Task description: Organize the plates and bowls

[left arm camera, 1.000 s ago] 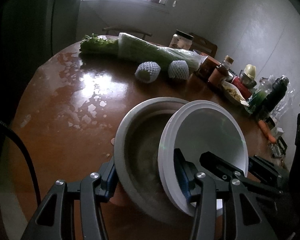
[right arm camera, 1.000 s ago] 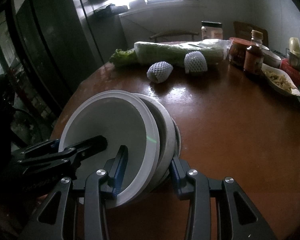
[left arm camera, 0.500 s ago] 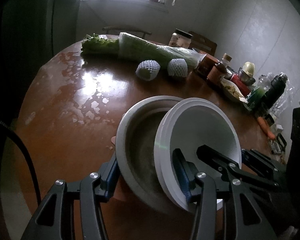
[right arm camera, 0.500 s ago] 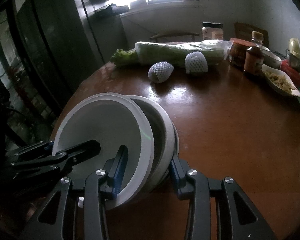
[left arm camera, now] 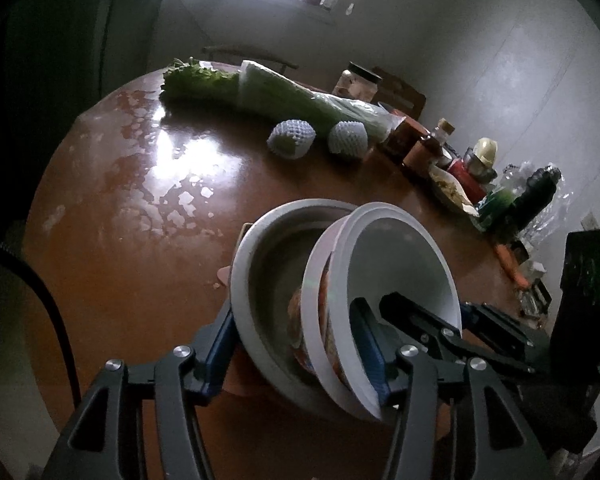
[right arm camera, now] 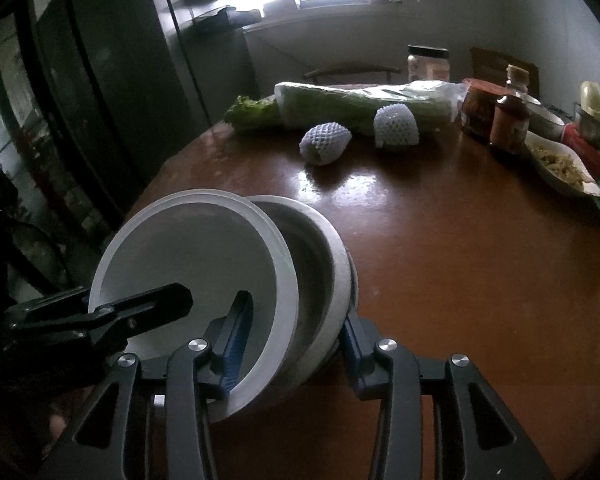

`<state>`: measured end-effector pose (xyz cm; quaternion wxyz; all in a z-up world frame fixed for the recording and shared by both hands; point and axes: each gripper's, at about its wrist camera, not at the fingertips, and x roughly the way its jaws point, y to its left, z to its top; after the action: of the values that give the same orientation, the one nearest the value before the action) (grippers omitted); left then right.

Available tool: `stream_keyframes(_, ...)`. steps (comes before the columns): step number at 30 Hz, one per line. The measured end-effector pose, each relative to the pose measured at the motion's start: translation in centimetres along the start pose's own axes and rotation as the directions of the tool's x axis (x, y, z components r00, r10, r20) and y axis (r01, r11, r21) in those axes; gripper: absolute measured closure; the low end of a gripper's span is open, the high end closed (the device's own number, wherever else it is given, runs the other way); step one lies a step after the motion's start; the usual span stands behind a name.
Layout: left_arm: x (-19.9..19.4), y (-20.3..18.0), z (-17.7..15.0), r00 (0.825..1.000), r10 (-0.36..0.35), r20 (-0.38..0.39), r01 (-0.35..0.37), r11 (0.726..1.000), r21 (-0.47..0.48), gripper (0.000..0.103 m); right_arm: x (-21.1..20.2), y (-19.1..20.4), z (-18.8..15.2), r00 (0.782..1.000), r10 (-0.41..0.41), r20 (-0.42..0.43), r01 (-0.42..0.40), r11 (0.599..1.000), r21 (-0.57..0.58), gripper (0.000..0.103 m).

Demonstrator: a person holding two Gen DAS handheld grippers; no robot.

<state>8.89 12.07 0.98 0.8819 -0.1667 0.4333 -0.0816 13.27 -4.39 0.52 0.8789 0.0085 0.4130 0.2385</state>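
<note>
Both grippers are working at the near edge of the brown table point(right arm camera: 440, 260), straddling the same little stack of crockery. The left gripper point(left arm camera: 296, 344) is reaching around a grey bowl point(left arm camera: 268, 272) and the white bowl point(left arm camera: 396, 256) tilted inside it, one finger outside the grey wall, the other inside the white one. Its jaws are opening, so I judge the squeeze is easing; whether the pads are pressing at all I cannot tell. The right gripper point(right arm camera: 296, 336) is doing the mirror of this from the other side, jaws also opening a little, with both rims between them.

The white bowl is leaning steeply, its patterned outside showing, not seated flat yet. So nesting looks partly done: two bowls together, levelling left. The netted fruit point(right arm camera: 324, 146), the greens point(right arm camera: 360, 100) and the jars point(right arm camera: 488, 108) at the far side are lying untouched, well apart. A plate may be sitting under the stack; I cannot make it out.
</note>
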Motion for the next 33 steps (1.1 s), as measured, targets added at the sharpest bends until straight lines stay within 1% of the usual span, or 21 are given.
stream_keyframes(2,-0.4,-0.6,0.0,0.995,0.091,0.036,-0.093,0.995,0.038,0.045,0.1,0.3,-0.1,1.000,-0.001,-0.005,0.001,1.000,-0.009,0.058)
stream_keyframes(4,-0.5,-1.1,0.0,0.988,0.145,0.058,-0.149,0.987,0.065,0.045,0.1,0.4,-0.1,1.000,-0.003,-0.004,0.003,1.000,-0.014,0.056)
stream_keyframes(9,-0.2,-1.1,0.0,0.977,0.199,0.072,-0.204,0.976,0.079,0.043,0.0,0.5,-0.2,1.000,-0.010,-0.003,0.010,1.000,-0.021,0.056)
stream_keyframes(12,-0.2,-0.9,-0.1,0.976,0.202,0.076,-0.208,0.975,0.075,0.042,-0.1,0.6,-0.2,1.000,-0.010,-0.002,0.010,1.000,-0.026,0.056)
stream_keyframes(14,-0.2,-0.9,-0.2,0.972,0.221,0.084,-0.228,0.970,0.080,0.040,0.0,0.6,-0.2,1.000,-0.013,-0.002,0.013,1.000,-0.027,0.056)
stream_keyframes(16,-0.2,-0.7,-0.3,0.972,0.219,0.083,-0.225,0.972,0.073,0.039,0.0,0.6,-0.2,1.000,-0.013,-0.004,0.013,0.999,-0.030,0.055)
stream_keyframes(19,-0.3,-0.1,-0.6,0.979,0.194,0.066,-0.197,0.979,0.048,0.039,-0.1,0.7,-0.2,1.000,-0.014,-0.006,0.014,0.999,-0.034,0.055)
stream_keyframes(21,-0.3,0.4,-0.8,0.987,0.156,0.049,-0.157,0.987,0.020,0.039,-0.3,0.8,-0.1,1.000,-0.010,-0.004,0.010,0.999,-0.036,0.055)
stream_keyframes(23,0.1,1.2,-1.0,0.994,0.108,0.016,-0.108,0.994,-0.015,0.037,-0.5,0.9,-0.1,1.000,-0.017,0.002,0.017,0.999,-0.046,0.055)
stream_keyframes(26,0.8,1.9,-1.3,0.998,0.069,-0.008,-0.069,0.996,-0.061,0.036,-0.7,1.0,-0.1,0.999,-0.032,0.010,0.032,0.998,-0.048,0.052)
stream_keyframes(29,1.5,1.7,-1.3,0.998,0.055,-0.027,-0.057,0.996,-0.071,0.036,-0.8,0.9,-0.2,0.999,-0.047,0.011,0.048,0.998,-0.049,0.052)
stream_keyframes(33,2.2,0.6,-1.1,0.997,0.066,-0.032,-0.067,0.997,-0.049,0.034,-1.1,-0.1,-0.2,0.998,-0.055,0.024,0.056,0.998,-0.029,0.052)
